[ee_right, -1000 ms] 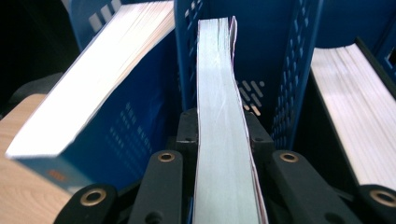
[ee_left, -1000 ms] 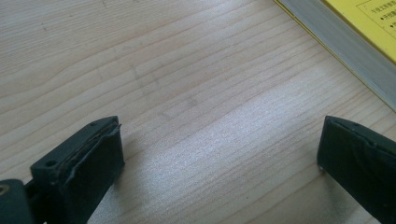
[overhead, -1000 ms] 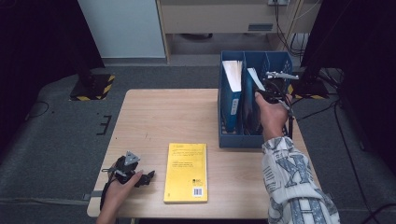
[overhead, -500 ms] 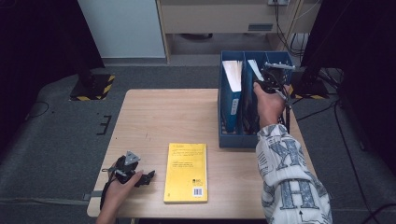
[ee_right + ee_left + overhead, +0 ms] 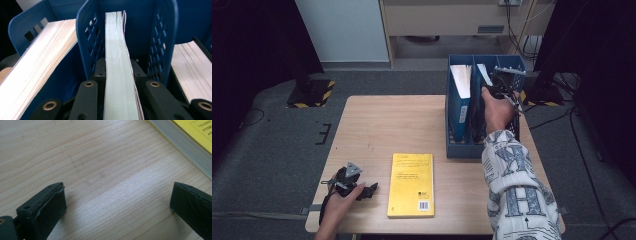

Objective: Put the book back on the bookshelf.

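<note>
Shifted slightly deeper over the blue file rack [image 5: 460, 148] since a second ago: right gripper [image 5: 119, 75], clamped on a thin book [image 5: 117, 62] standing in the middle slot, lower part hidden; thicker books [image 5: 40, 62] in neighbouring slots; left gripper [image 5: 117, 202] gaping over bare table [image 5: 100, 157]; yellow book [image 5: 411, 184] flat nearby.

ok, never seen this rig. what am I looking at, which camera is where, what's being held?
No robot arm here: a person holds a two-jaw gripper in each hand at a wooden table. The high view looks down from above. The other two cameras ride on the grippers, looking along their jaws. The left gripper rests open on the table beside a yellow book, holding nothing. The right gripper is shut on a thin book standing in the middle slot of a blue file rack. Thicker books stand in the slots on either side.
</note>
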`<state>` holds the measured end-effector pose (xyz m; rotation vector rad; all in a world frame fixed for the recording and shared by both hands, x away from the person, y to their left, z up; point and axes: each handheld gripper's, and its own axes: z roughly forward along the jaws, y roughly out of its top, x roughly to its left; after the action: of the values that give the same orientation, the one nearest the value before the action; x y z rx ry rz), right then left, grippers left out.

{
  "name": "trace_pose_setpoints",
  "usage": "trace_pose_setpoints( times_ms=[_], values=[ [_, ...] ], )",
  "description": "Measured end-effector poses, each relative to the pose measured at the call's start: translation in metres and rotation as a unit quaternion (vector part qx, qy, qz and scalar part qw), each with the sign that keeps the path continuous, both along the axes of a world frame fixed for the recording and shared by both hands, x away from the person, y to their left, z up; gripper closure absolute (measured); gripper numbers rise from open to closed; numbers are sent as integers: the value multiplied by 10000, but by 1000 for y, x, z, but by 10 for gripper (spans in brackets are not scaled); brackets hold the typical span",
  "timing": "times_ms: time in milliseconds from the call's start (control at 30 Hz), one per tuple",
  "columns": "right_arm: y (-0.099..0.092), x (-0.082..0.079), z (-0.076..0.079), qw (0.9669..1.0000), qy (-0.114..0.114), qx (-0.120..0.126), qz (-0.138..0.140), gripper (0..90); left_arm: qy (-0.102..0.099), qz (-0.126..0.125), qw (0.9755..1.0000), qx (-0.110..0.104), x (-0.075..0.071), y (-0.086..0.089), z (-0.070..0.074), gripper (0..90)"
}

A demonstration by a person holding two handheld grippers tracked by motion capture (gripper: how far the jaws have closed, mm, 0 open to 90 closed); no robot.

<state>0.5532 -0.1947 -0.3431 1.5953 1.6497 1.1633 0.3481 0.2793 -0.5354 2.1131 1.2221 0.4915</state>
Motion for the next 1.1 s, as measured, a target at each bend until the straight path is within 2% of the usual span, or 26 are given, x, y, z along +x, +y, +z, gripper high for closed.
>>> trace_pose_setpoints(
  times_ms=[433,833,967,1100],
  values=[
    [11,1,-4,9999,7,-112,79,732,1,-1,10000,-6,0,0,0,0],
    [23,-5,-4,9987,40,-461,227,716,7,-14,10000,-1,0,-1,0,0],
    [22,-7,-5,9988,1,-411,281,695,4,-14,10000,-7,0,-1,0,0],
    [19,-9,-4,9990,-57,-254,366,664,1,-16,10000,-6,0,-1,0,0]
  ],
)
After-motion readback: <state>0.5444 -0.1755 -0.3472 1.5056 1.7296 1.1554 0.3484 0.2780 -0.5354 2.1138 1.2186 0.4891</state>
